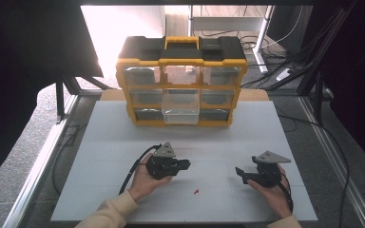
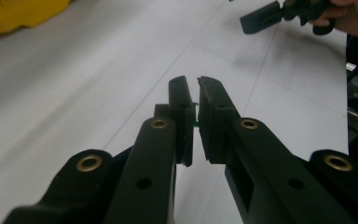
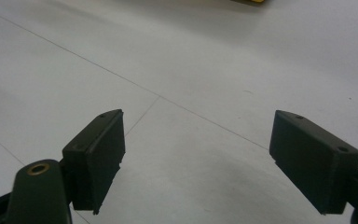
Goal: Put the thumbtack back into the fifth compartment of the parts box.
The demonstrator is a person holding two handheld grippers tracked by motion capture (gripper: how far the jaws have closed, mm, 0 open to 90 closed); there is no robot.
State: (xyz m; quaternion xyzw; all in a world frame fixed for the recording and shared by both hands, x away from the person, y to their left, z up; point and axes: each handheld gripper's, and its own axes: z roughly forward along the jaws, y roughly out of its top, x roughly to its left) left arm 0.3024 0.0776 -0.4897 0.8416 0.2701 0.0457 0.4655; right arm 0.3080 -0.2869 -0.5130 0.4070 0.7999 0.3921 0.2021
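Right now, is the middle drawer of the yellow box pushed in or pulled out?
Pulled out. The clear middle drawer juts forward from the yellow organiser, past its neighbours.

Drawer organizer [image 1: 181, 85] stands at the table's [image 1: 114, 142] far edge; small pin [image 1: 196, 192] lies near the front, between both hand-held grippers.

Both claws matte black plastic, flat rectangular pads. Left claw [image 1: 186, 165]: brass-ringed screw holes along the arms, grey three-cornered plate on top, black cable trailing off. Right claw [image 1: 240, 172]: same grey plate, brass-ringed hole near one pad. Person wears a cream sleeve [image 1: 108, 213].
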